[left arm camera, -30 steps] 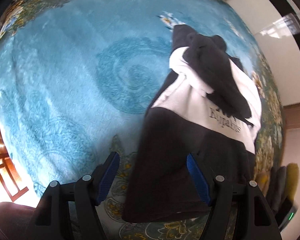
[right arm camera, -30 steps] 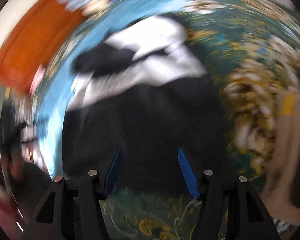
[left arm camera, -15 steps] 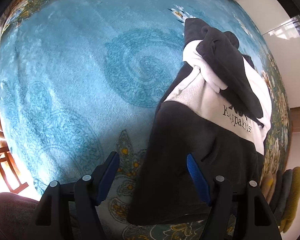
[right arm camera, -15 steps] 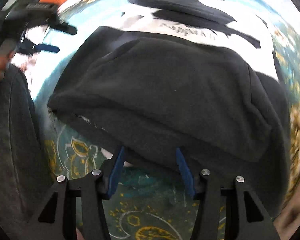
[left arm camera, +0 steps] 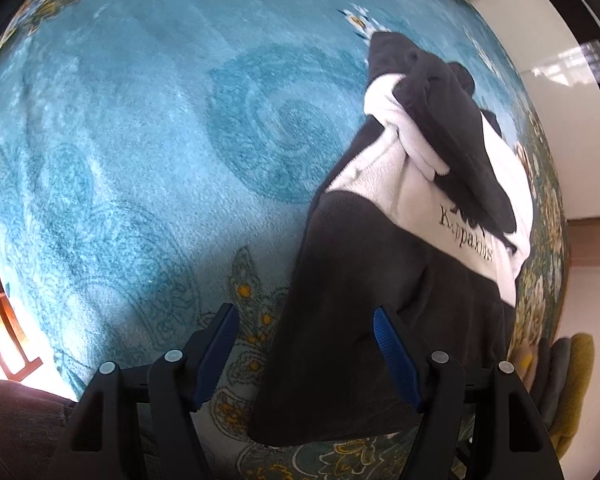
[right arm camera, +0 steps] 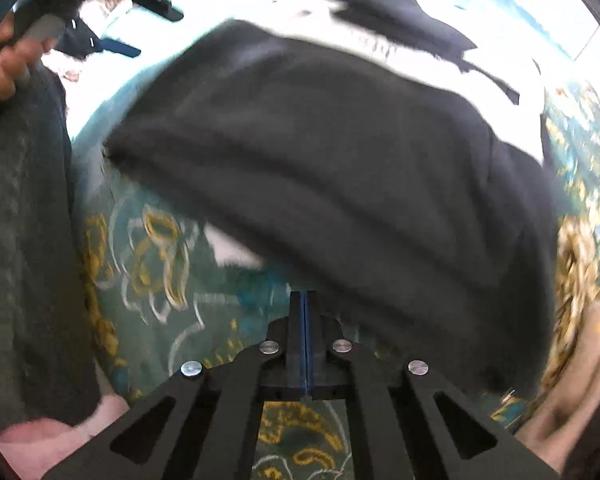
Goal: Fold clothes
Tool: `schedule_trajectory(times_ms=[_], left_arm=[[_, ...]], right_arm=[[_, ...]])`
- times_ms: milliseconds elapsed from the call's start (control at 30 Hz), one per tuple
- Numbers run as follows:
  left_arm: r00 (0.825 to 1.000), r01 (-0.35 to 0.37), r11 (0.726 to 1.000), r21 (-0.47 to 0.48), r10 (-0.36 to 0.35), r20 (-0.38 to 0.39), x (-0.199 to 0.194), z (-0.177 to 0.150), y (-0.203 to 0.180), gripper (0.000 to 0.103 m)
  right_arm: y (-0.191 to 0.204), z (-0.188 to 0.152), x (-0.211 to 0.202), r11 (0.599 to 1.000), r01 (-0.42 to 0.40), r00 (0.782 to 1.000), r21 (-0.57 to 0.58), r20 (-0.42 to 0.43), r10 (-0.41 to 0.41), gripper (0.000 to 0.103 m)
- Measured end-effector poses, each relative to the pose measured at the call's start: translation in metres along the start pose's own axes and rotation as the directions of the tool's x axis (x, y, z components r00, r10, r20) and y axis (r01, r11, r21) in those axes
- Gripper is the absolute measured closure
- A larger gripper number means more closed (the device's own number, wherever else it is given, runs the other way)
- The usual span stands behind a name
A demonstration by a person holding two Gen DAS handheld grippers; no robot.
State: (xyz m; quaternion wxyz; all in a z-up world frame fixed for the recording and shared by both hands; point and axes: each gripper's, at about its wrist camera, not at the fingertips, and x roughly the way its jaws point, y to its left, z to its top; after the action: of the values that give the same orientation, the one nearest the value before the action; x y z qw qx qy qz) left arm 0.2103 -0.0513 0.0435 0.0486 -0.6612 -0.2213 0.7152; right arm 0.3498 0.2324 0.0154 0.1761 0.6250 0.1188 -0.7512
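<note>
Right gripper (right arm camera: 305, 300) had just snapped its blue pads flat together at the near hem of the black-and-white hoodie (right arm camera: 340, 152), though whether any cloth was caught between them could not be told from the blur. Left gripper (left arm camera: 304, 354) hung over the hoodie's near corner with its jaws wide apart, clamped on nothing. The hoodie lay spread on the teal patterned rug (left arm camera: 140, 128), hood at the far end, with folded clothes (left arm camera: 564, 376) stacked just beyond the rug's right edge.
</note>
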Motion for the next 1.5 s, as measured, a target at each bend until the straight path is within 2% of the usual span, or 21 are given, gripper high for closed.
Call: schedule_trajectory(times_ms=[100,200,267,333,367,400,433,533,733,800,900,1067,1167,1233,1267,1367,1400,1467,1500], left_arm=[[1.000,-0.023,0.999,0.025,0.023,-0.010,0.004,-0.002,-0.004,0.028],[0.998,-0.035,0.999,0.011,0.035,-0.058,0.015,-0.003,-0.003,0.027],[0.995,-0.053,0.998,0.016,0.055,-0.086,0.022,-0.005,-0.004,0.027],[0.992,-0.085,0.996,0.035,0.088,-0.095,0.026,-0.007,-0.008,0.027],[0.989,-0.108,0.993,0.045,0.112,-0.101,0.029,-0.007,-0.009,0.027],[0.985,-0.128,0.991,0.050,0.132,-0.109,0.031,-0.007,-0.010,0.027],[0.980,-0.152,0.987,0.051,0.157,-0.126,0.036,-0.007,-0.009,0.027],[0.962,-0.198,0.979,0.051,0.204,-0.180,0.048,-0.009,-0.007,0.028],[0.950,-0.200,0.978,0.068,0.210,-0.229,0.058,-0.011,-0.006,0.029],[0.947,-0.206,0.976,0.074,0.218,-0.238,0.061,-0.013,-0.008,0.029],[0.938,-0.208,0.974,0.091,0.225,-0.265,0.066,-0.016,-0.009,0.029],[0.924,-0.219,0.970,0.109,0.242,-0.295,0.069,-0.021,-0.012,0.040],[0.918,-0.210,0.972,0.109,0.235,-0.319,0.070,-0.028,-0.014,0.051],[0.915,-0.187,0.977,0.101,0.210,-0.344,0.071,-0.034,-0.016,0.069],[0.914,-0.183,0.978,0.103,0.207,-0.348,0.072,-0.037,-0.018,0.071],[0.920,-0.185,0.977,0.106,0.210,-0.331,0.068,-0.041,-0.020,0.087],[0.924,-0.184,0.978,0.100,0.207,-0.323,0.066,-0.042,-0.021,0.091],[0.936,-0.167,0.983,0.083,0.184,-0.302,0.059,-0.043,-0.020,0.093],[0.946,-0.139,0.989,0.058,0.150,-0.287,0.053,-0.042,-0.019,0.094]], right_arm=[[-0.011,-0.006,-0.013,0.997,-0.032,0.998,0.069,0.058,0.028,0.103],[-0.039,-0.007,-0.039,0.985,-0.033,0.987,0.167,0.159,0.007,0.103],[-0.069,-0.008,-0.056,0.963,-0.028,0.975,0.267,0.219,-0.033,0.103],[-0.097,-0.007,-0.068,0.919,-0.012,0.964,0.394,0.247,-0.094,0.090],[-0.110,-0.008,-0.069,0.890,-0.012,0.961,0.456,0.250,-0.115,0.084],[-0.123,-0.010,-0.068,0.863,-0.024,0.961,0.504,0.249,-0.119,0.070],[-0.134,-0.011,-0.066,0.836,-0.039,0.962,0.547,0.247,-0.116,0.062],[-0.168,-0.008,-0.057,0.788,-0.034,0.975,0.615,0.194,-0.109,0.062],[-0.191,-0.029,-0.016,0.684,-0.089,0.992,0.724,0.129,-0.007,0.062],[-0.191,-0.033,-0.009,0.675,-0.114,0.992,0.729,0.119,0.039,0.062],[-0.188,-0.036,-0.009,0.684,-0.137,0.990,0.717,0.123,0.069,0.062],[-0.183,-0.039,-0.012,0.688,-0.170,0.985,0.705,0.117,0.124,0.062],[-0.181,-0.042,-0.015,0.676,-0.189,0.982,0.713,0.119,0.149,0.062],[-0.179,-0.042,-0.018,0.676,-0.193,0.981,0.711,0.116,0.158,0.064],[-0.177,-0.042,-0.019,0.683,-0.187,0.982,0.706,0.107,0.158,0.064],[-0.171,-0.038,-0.022,0.711,-0.152,0.987,0.686,0.072,0.141,0.081],[-0.170,-0.037,-0.026,0.711,-0.157,0.987,0.686,0.081,0.140,0.091],[-0.170,-0.036,-0.035,0.702,-0.183,0.983,0.688,0.115,0.143,0.092],[-0.170,-0.035,-0.040,0.698,-0.196,0.981,0.689,0.132,0.145,0.093]])
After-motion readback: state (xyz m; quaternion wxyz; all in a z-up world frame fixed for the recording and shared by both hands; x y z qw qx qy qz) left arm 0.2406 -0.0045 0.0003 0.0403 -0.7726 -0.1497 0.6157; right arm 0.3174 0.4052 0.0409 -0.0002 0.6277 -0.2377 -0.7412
